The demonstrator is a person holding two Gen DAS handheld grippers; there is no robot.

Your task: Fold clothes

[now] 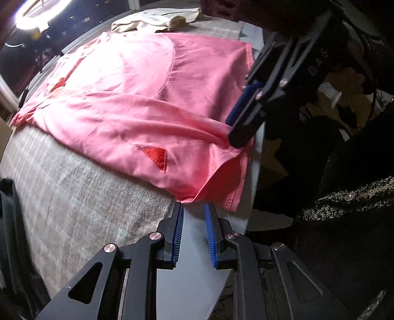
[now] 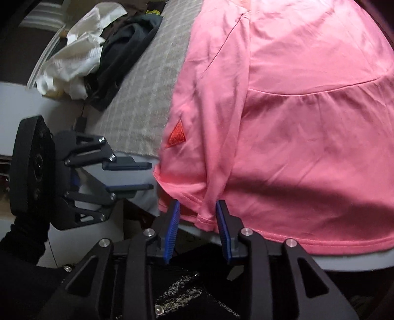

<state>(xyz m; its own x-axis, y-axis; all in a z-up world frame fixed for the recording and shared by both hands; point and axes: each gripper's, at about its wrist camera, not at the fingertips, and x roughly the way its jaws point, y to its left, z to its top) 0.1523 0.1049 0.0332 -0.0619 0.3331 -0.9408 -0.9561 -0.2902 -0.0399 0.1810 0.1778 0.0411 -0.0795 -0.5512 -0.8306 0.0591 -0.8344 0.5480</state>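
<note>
A pink garment (image 1: 138,98) with a red triangle patch (image 1: 156,156) lies spread flat on the table. Its near corner reaches the table's edge. My left gripper (image 1: 194,209) is open, and that corner lies just beyond its fingertips, with no cloth between the blue pads. In the right wrist view the left gripper (image 2: 150,176) stands open beside the pink garment (image 2: 295,123). My right gripper (image 2: 198,206) is open, and a ridge of the hem sits loosely between its fingers. From the left wrist view the right gripper (image 1: 236,137) is at the garment's right edge.
A grey patterned cloth (image 1: 73,197) covers the table (image 1: 192,270), whose bare edge runs beneath both grippers. A cream garment (image 1: 152,21) lies at the far end. White clothes (image 2: 73,61) and dark clothes (image 2: 128,44) are piled at the left end. A person's dark speckled sleeve (image 1: 344,201) is close by.
</note>
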